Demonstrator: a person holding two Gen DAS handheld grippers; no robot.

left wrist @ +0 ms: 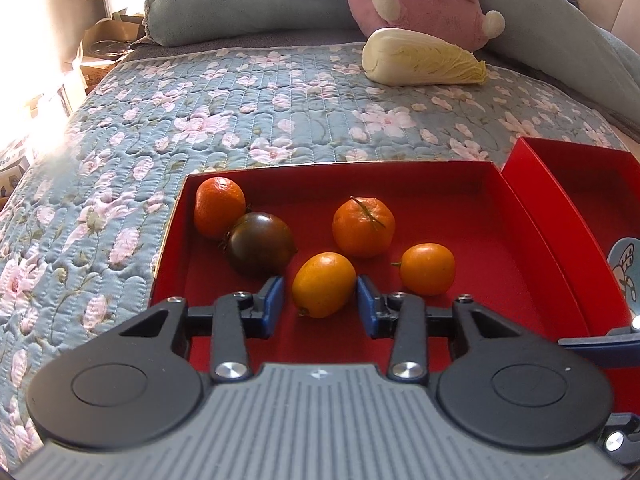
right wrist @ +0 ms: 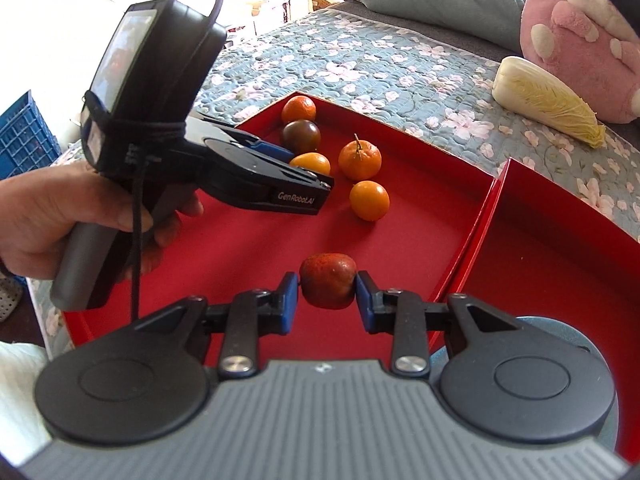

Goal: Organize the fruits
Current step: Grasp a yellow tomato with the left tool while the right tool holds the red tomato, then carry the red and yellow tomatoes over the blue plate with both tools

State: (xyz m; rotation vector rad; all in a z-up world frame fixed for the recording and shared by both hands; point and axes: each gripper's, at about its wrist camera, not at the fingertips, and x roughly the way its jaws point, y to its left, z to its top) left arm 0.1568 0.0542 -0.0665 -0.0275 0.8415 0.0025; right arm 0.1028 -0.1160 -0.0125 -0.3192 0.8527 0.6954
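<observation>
We are clamping the right gripper (right wrist: 327, 300) on a small, firm, light red fruit (right wrist: 328, 280) across its middle, while the left gripper (left wrist: 320, 300), fingers apart, is straddling a smooth, roll-prone kumquat (left wrist: 323, 284) at 12 o'clock.

Fruit cluster (right wrist: 334, 156) blocks box's (right wrist: 400, 128) far-left; rest open.

Five fruits (left wrist: 362, 226) lie in the left tray (left wrist: 460, 172), its neighbour tray (left wrist: 532, 196) touching on the right.
</observation>
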